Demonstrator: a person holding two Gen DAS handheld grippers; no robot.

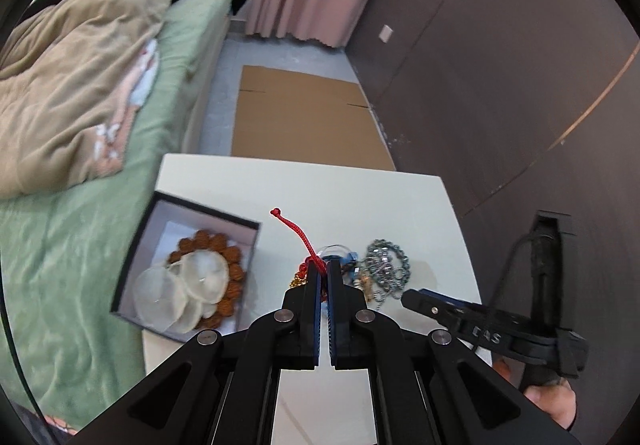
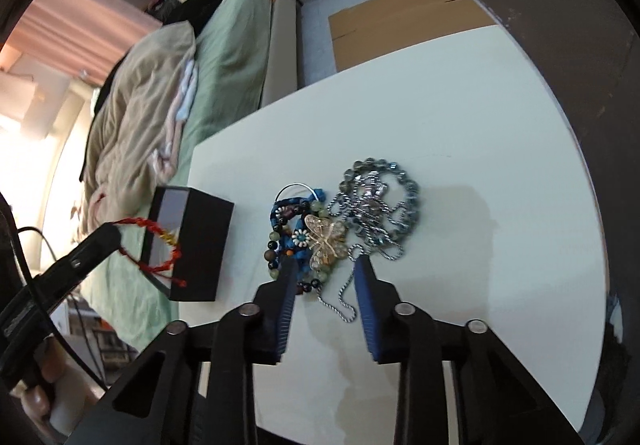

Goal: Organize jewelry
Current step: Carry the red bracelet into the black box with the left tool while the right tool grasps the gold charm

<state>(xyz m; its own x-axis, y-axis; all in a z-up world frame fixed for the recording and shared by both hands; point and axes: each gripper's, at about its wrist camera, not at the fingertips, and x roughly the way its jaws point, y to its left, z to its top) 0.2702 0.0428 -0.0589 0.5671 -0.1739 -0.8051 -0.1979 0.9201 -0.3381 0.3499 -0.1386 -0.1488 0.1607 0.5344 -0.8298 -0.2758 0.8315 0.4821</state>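
the black box (image 1: pixel 188 265) sits to the left of the left gripper (image 1: pixel 324 269), open, with a brown bead bracelet (image 1: pixel 224 277) and pale translucent discs (image 1: pixel 188 289) already lying inside. the left gripper's jaws are pressed together on a red cord bracelet (image 2: pixel 160 245), which in the right wrist view is seen hanging clear of the white table (image 2: pixel 460 125), in front of the box's near wall. for the drop to go well, the cord would best be carried fully over the box opening before the pinch is eased, so the dangling loop is not snagged on the rim.

ahead of the right gripper (image 2: pixel 326 269) lies the remaining pile: a blue beaded string (image 2: pixel 288 229), a gold butterfly piece (image 2: pixel 326 237) on top of it, and a silver chain tangle (image 2: pixel 376 205) beyond. the right gripper's jaws stand partly spread, nothing pinched; a thin chain tail (image 2: pixel 340 305) lies between them, untouched. since the pieces overlap, one item alone should be taken, low and at its free edge, and lifted slowly so that neighbours are not dragged along.
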